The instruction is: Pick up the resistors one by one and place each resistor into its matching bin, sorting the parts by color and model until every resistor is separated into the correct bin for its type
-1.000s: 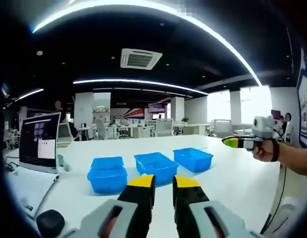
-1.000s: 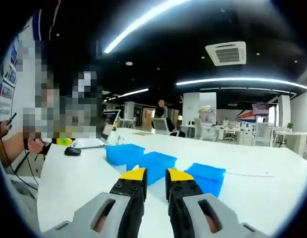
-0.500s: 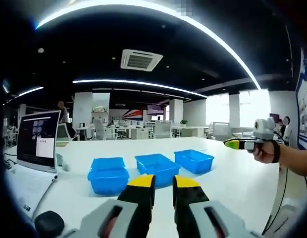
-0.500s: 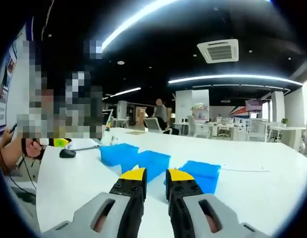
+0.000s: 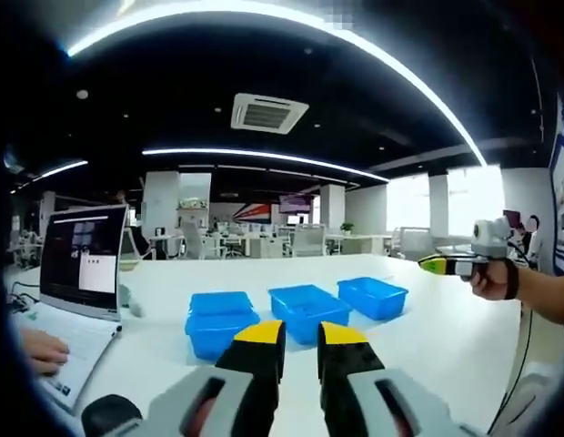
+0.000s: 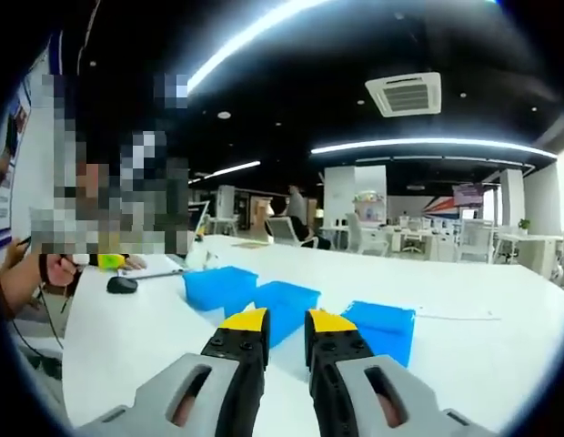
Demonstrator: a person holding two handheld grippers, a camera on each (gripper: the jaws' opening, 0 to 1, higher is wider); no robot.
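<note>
Three blue bins stand in a row on the white table (image 5: 446,337): the left bin (image 5: 220,320), the middle bin (image 5: 309,309) and the right bin (image 5: 373,296). Their walls hide what lies inside. My left gripper (image 5: 301,341) hovers in front of them, its yellow-tipped jaws a narrow gap apart with nothing between. The right gripper (image 5: 438,264) is held in a hand at the far right, above the table. In the right gripper view the same bins (image 6: 218,287) (image 6: 287,308) (image 6: 382,330) lie ahead of my right gripper (image 6: 286,330), also slightly open and holding nothing.
A laptop (image 5: 82,264) stands at the table's left end with a hand (image 5: 41,350) on its keyboard, and a black mouse (image 5: 109,414) lies near it. The mouse (image 6: 123,285) and a paper sheet (image 6: 455,314) are in the right gripper view. Office desks and chairs fill the background.
The left gripper's camera has turned a little, so the bins sit further right in its view. A hand has come onto the laptop keyboard. Both grippers' jaws stand as before.
</note>
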